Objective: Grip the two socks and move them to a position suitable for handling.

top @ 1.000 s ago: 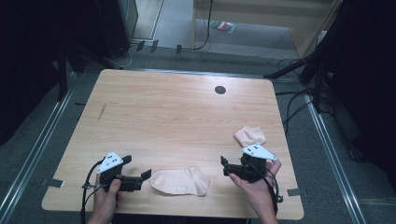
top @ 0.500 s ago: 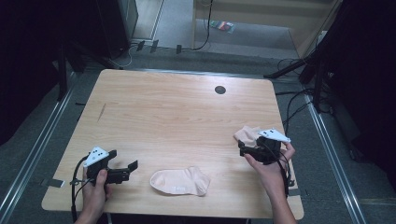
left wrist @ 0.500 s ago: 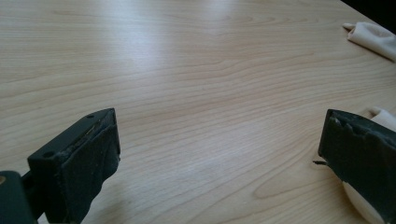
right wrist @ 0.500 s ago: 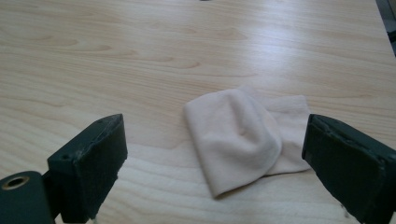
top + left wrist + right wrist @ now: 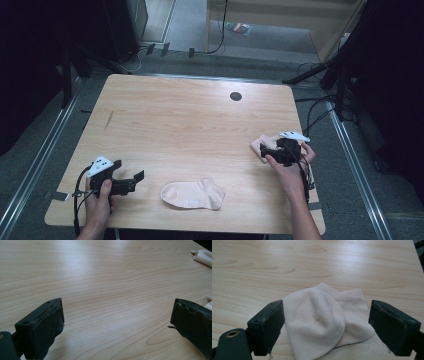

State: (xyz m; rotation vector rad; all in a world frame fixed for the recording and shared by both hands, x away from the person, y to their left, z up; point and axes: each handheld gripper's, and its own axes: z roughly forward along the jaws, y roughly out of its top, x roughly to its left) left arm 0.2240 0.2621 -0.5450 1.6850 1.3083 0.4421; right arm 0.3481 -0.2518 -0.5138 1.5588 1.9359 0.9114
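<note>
Crumpled sock point(image 5: 322, 322) lying near the desk's point(image 5: 190, 115) right edge, sitting between the jaws of the right gripper point(image 5: 325, 327), which have just been closing yet are standing apart, not pressing it. Flat sock point(image 5: 192, 194) lying near the front edge. Left gripper point(image 5: 117, 322) hovering over bare wood by the front-left corner, jaws apart. Risk: pads pinching only the top fold, so the sock is slipping free on lifting

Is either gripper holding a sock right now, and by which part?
Neither. The right gripper has been closing, jaws open either side of the crumpled sock, not pressing. The left gripper is open over bare table.
</note>
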